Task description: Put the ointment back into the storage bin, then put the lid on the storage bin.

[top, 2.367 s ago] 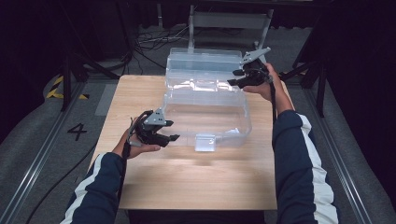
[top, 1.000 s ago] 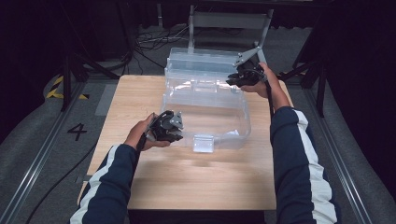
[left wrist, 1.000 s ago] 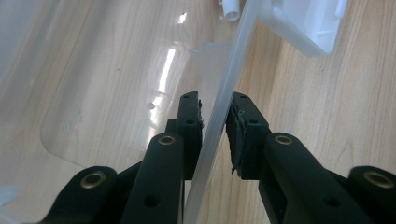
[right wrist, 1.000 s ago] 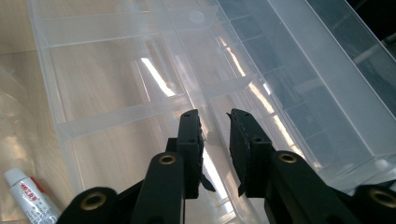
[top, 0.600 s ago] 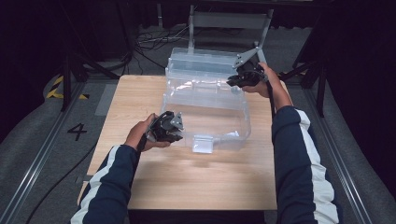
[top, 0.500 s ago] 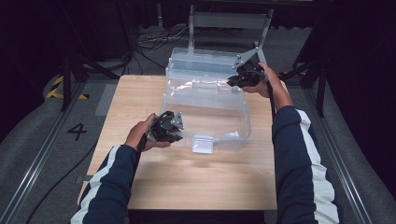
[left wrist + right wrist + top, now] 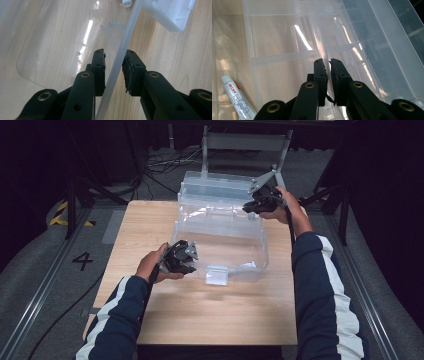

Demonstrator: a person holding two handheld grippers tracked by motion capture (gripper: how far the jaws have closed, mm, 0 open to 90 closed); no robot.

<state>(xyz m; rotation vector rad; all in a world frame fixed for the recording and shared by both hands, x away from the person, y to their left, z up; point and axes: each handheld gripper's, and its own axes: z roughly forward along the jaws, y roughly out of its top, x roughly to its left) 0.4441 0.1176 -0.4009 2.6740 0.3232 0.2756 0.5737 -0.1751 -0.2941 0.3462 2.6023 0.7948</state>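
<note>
One wooden table carries one large clear plastic box, which sits toward the far middle of the top. A hinged see-through lid stands open along the box's far side, and a single white latch juts from the near wall. Inside, the right gripper view shows thin clear dividers splitting the box into several compartments.

Two arms in dark sleeves with white stripes reach in from the near edge, each hand holding one set of tongs. The left tongs are at the box's near left corner. In the left gripper view, the left tongs straddle the thin clear wall, a jaw on either side with a small gap showing, so they are partly open around it and not clamped. The right tongs are at the far right of the box by the lid. In the right gripper view, the right tongs are nearly closed on a thin clear edge.

One small white tube with red print lies in the box's bottom.
</note>
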